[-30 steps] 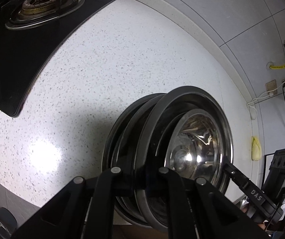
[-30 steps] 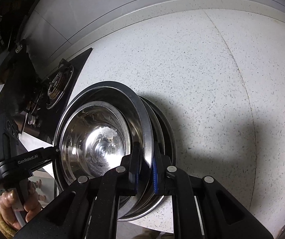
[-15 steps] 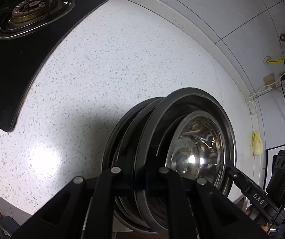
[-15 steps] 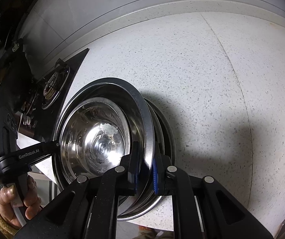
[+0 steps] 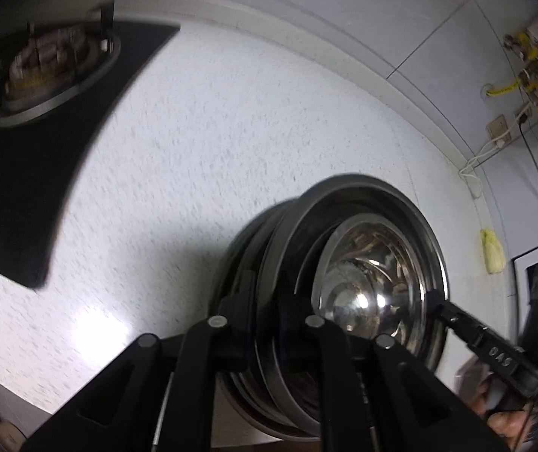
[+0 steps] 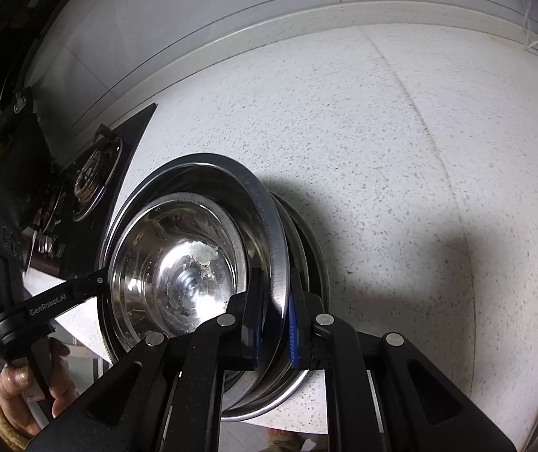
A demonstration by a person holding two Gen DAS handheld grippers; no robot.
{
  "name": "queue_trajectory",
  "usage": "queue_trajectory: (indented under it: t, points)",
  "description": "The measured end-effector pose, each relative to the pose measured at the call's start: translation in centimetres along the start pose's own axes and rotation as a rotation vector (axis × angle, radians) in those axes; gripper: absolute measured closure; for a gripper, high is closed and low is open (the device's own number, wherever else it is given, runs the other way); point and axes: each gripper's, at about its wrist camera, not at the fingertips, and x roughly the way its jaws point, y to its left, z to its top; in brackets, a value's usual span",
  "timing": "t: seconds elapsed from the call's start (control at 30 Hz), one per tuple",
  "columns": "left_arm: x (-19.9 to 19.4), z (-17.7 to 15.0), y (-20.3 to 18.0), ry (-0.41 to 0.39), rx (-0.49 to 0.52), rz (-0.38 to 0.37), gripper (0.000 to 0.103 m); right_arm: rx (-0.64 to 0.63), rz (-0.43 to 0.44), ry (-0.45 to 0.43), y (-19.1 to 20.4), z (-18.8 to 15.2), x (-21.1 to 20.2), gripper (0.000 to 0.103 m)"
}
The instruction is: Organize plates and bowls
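A stack of steel plates (image 5: 269,293) with a shiny steel bowl (image 5: 366,286) nested inside is held tilted on edge above the speckled white counter (image 5: 231,143). My left gripper (image 5: 269,324) is shut on the stack's rim from one side. My right gripper (image 6: 272,320) is shut on the rim of the plate stack (image 6: 272,248) from the opposite side, its blue pads pinching the rim. The bowl (image 6: 178,271) shows food residue inside. Each gripper appears in the other's view, at the stack's far rim.
A black gas hob with a burner (image 5: 50,67) lies at the counter's left; it also shows in the right wrist view (image 6: 92,180). A tiled wall (image 5: 381,19) runs behind the counter, with a socket and cables (image 5: 502,132) at the right.
Both grippers have carried the stack a little toward the wall and hob; the left view is motion-blurred. The grip on the rim is unchanged.
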Motion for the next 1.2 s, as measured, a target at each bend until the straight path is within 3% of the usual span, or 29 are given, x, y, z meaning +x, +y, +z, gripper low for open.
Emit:
queue_trajectory:
  t: [0.03, 0.13, 0.47, 0.5, 0.6, 0.87, 1.03, 1.2]
  points:
    - [-0.3, 0.0, -0.3, -0.016, 0.018, 0.010, 0.081, -0.002, -0.012, -0.013, 0.1, 0.0, -0.2, 0.092]
    - [-1.5, -0.1, -0.6, -0.059, 0.065, 0.044, 0.080, 0.000, -0.057, -0.045, 0.6, -0.2, -1.1, 0.088]
    - [-9.5, -4.2, -2.1, -0.295, 0.237, 0.187, 0.080, -0.020, -0.231, -0.276, 2.8, -3.8, -7.5, 0.046]
    - [-10.5, -4.9, -2.1, -0.320, 0.238, 0.189, 0.080, -0.025, -0.241, -0.304, 3.0, -4.4, -8.6, 0.038]
    - [-12.6, -6.2, -2.9, -0.345, 0.237, 0.195, 0.080, -0.037, -0.263, -0.362, 3.5, -5.7, -11.1, 0.029]
    - [-17.8, -9.9, -3.8, -0.466, 0.255, 0.161, 0.080, -0.065, -0.288, -0.447, 4.5, -8.6, -15.5, 0.021]
    - [-19.8, -11.7, -4.1, -0.472, 0.263, 0.127, 0.080, -0.072, -0.286, -0.476, 4.4, -10.5, -17.6, 0.015]
    - [-21.7, -13.2, -4.7, -0.501, 0.277, 0.128, 0.080, -0.097, -0.278, -0.518, 4.7, -12.2, -19.6, 0.002]
